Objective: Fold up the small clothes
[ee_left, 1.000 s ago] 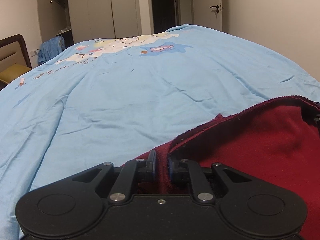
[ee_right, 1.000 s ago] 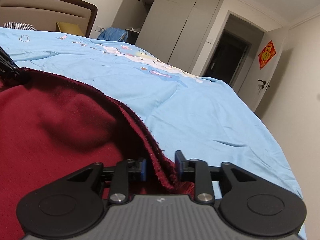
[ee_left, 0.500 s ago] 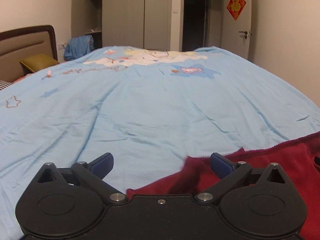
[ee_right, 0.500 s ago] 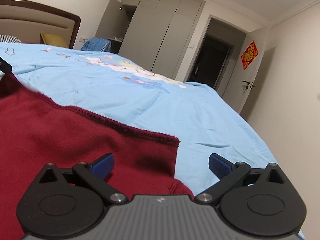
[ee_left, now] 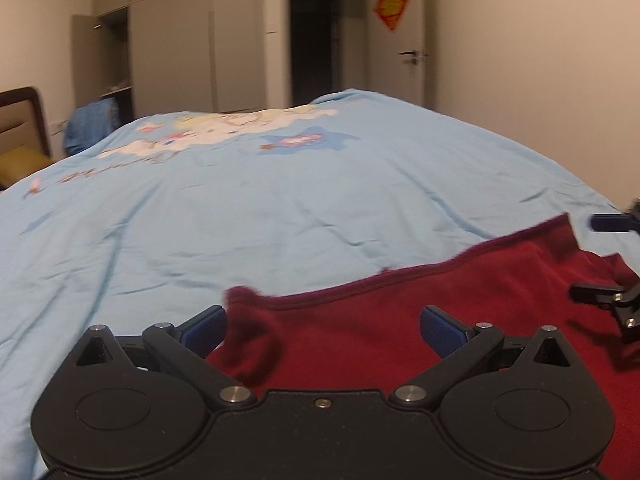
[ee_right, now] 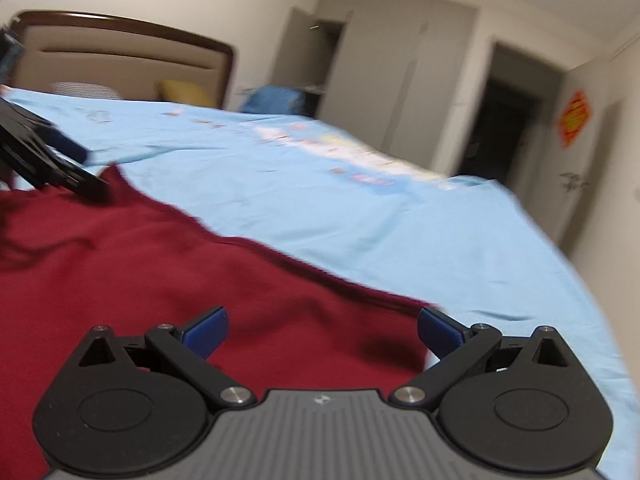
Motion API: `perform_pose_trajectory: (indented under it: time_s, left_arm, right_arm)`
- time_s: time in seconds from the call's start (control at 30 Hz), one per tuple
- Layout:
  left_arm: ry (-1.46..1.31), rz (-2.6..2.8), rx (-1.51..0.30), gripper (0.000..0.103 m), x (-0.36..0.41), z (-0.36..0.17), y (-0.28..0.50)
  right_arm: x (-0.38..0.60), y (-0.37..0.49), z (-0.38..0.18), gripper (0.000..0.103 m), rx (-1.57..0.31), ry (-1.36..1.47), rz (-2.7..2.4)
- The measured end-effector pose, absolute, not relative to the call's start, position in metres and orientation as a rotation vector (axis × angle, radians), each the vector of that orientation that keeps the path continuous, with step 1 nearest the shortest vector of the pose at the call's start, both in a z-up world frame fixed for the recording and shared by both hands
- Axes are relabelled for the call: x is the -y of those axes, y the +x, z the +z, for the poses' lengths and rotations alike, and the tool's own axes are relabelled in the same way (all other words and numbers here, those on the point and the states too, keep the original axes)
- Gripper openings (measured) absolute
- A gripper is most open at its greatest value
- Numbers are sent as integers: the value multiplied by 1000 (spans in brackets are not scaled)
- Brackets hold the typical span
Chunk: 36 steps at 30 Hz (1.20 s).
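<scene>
A dark red garment (ee_left: 420,312) lies flat on the light blue bedspread (ee_left: 280,208), its hemmed edge running across both views. My left gripper (ee_left: 322,330) hovers open over the garment's near left corner, which curls up beside the left finger; nothing is held. My right gripper (ee_right: 322,330) is open above the red garment (ee_right: 140,264) near its right corner, nothing between the fingers. The right gripper's fingers (ee_left: 612,224) show at the far right of the left wrist view. In the right wrist view the left gripper's fingers (ee_right: 60,160) appear at the far left.
The bedspread (ee_right: 400,220) stretches far ahead with a cartoon print (ee_left: 240,128). A headboard (ee_right: 120,64) with a yellow pillow (ee_right: 184,92) stands at the left. Grey wardrobes (ee_left: 192,48), a blue cloth pile (ee_left: 90,124) and a dark doorway (ee_left: 316,48) lie beyond the bed.
One second ago both grippers were shut on the garment's raised edge. They opened half a second ago, the garment dropped flat, and both grippers have since drawn back a little.
</scene>
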<state>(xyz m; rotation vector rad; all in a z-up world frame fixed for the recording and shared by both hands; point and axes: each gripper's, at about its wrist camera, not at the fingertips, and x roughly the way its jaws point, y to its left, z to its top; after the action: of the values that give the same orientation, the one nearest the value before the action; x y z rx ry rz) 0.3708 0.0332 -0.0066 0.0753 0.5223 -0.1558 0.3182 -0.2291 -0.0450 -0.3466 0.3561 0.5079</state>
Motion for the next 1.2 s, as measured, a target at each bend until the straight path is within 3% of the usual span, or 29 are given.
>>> perform_pose_trajectory:
  time_s: [0.27,0.43,1.2]
  left_arm:
    - [-72,-183,-602,102,-48,-37,404]
    - [-293,-238,-606,102,-79,-59,411]
    - [-351,-257,-563,102,-85,-65,407]
  right_arm:
    - [255,371,-66,103,-577,-51,580]
    - [279,378,-74,103,-589,99,629]
    - [283,372,-75,103,-558,126,630]
